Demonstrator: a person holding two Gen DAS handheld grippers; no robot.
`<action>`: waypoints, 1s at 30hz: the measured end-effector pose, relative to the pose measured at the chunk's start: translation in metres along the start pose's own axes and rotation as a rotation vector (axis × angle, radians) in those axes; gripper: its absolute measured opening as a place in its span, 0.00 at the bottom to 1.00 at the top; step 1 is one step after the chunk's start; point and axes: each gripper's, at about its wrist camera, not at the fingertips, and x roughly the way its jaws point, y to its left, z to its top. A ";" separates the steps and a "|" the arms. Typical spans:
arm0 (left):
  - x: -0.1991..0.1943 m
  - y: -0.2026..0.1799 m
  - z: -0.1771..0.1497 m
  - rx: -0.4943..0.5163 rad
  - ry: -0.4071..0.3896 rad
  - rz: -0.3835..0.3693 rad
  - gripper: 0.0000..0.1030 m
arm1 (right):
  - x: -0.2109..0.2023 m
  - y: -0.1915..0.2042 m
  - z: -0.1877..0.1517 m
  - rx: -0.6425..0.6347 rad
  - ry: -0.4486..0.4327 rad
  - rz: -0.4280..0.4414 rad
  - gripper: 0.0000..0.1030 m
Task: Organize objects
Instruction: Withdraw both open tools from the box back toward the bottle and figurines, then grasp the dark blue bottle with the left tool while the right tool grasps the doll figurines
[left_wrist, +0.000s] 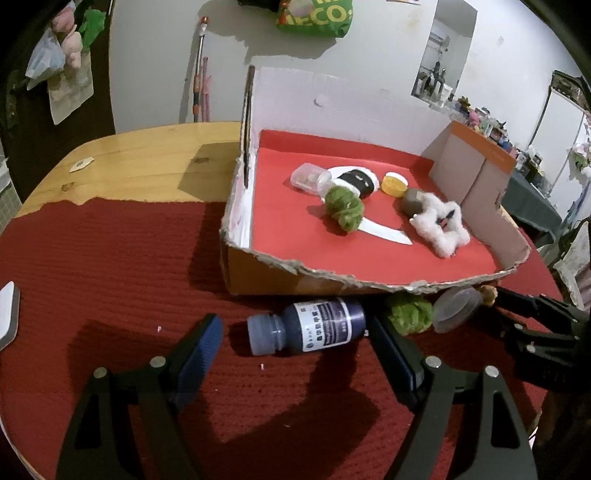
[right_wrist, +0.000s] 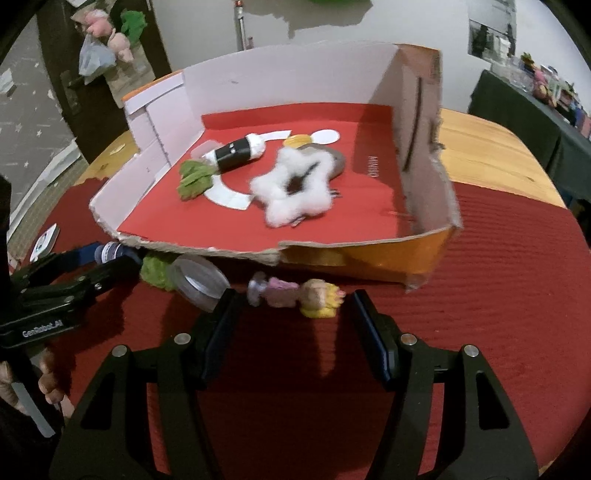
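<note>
Your left gripper (left_wrist: 295, 354) has its jaws apart, straddling the bottle (left_wrist: 308, 326), which lies on its side at bottom centre of the left view, cap pointing left; neither pad touches it yet. Your right gripper (right_wrist: 290, 332) is also apart, either side of the doll (right_wrist: 295, 295) lying crosswise at the middle of the right view, and again no pad presses on it, though the doll's yellow end sits just beside the right pad.

Both things lie on the red mat (left_wrist: 110, 266), just in front of the torn front wall of the box (left_wrist: 332, 273).

Now the handling. The bottle looks like rigid plastic, dark and probably full, so expect some weight, and its round, smooth body may roll or slip. I'd close across the labelled belly, not the narrower cap, and square to its axis.

The doll looks small, light and likely hard, with an uneven shape. Take it across the pink middle, where it seems thickest; pinched at the head or the yellow end, it may well pivot out.

Beside the bottle, a green tuft (left_wrist: 410, 314) and a clear lid (left_wrist: 456, 308) crowd your left gripper's right finger, so watch you don't catch them.
</note>
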 end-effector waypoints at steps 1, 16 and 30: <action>0.000 0.001 0.000 -0.001 -0.002 0.002 0.80 | 0.000 0.003 0.000 -0.008 -0.004 -0.001 0.59; -0.004 0.000 -0.002 -0.018 0.005 -0.037 0.62 | 0.002 -0.001 0.002 0.004 -0.015 -0.013 0.48; -0.014 -0.006 -0.008 -0.010 0.008 -0.069 0.62 | -0.016 0.014 -0.003 -0.030 -0.033 0.021 0.48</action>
